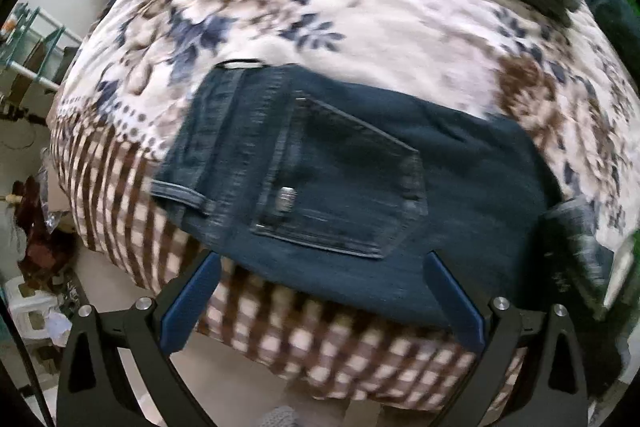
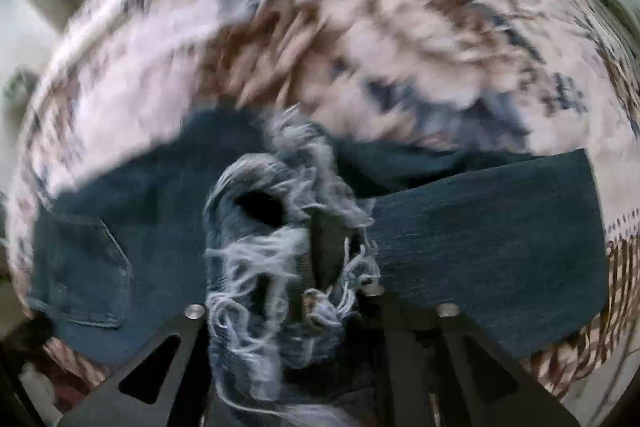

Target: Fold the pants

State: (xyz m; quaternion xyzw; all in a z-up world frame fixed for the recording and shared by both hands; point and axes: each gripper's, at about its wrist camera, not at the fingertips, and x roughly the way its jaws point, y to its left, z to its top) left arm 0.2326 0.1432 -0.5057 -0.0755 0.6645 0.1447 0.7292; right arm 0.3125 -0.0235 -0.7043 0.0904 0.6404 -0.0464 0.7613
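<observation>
Carrying the frayed hem [image 2: 280, 227] clamped in the right gripper [image 2: 316, 267] jaws across toward the waistband works best low and taut, while the left gripper [image 1: 320, 291], jaws apart and empty, hovers over the jeans [image 1: 340, 171] lying on the bed [image 1: 360, 27].

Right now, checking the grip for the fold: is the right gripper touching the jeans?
Touching. The right wrist view shows the frayed hem of the jeans bunched between the right gripper fingers, clamped.
</observation>
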